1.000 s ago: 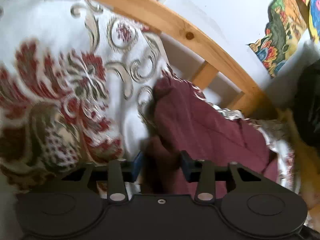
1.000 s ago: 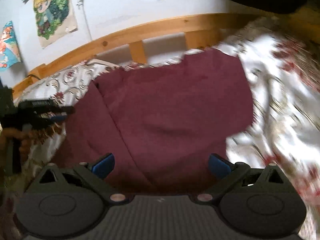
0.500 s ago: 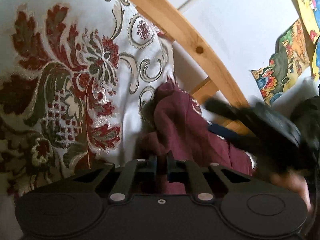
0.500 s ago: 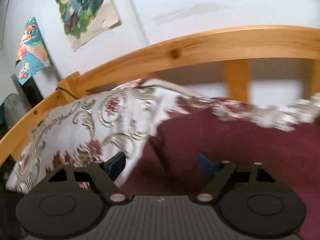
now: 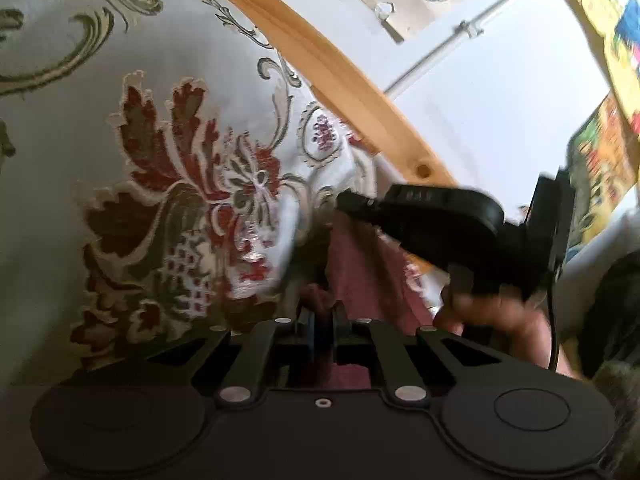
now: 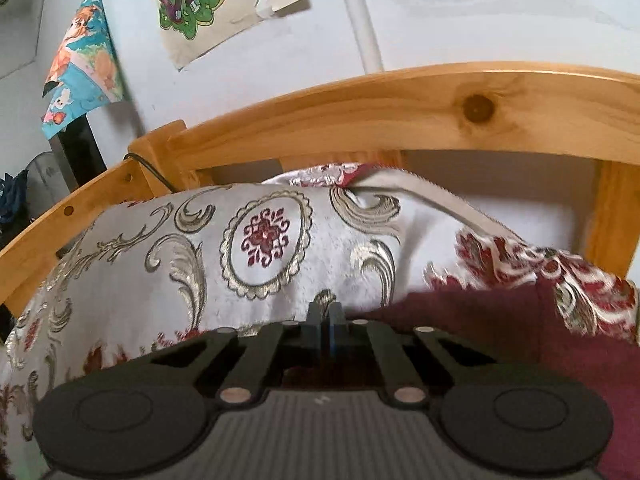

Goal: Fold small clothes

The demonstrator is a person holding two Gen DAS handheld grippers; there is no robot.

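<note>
You have a white brocade bedspread with dark red flowers and grey-gold scrolls (image 6: 168, 264) covering the bed, rumpled at the far edge. Behind that edge runs a curved pale pine bed rail with a dark knot (image 6: 400, 108), and a black cable (image 6: 150, 168) hangs at its left corner post. On the white wall (image 6: 480, 12) above you see a green cartoon poster with a torn edge (image 6: 208, 4), a blue and orange cartoon poster curling off the wall (image 6: 82, 68), and a white pipe (image 6: 364, 28) running upward.
</note>
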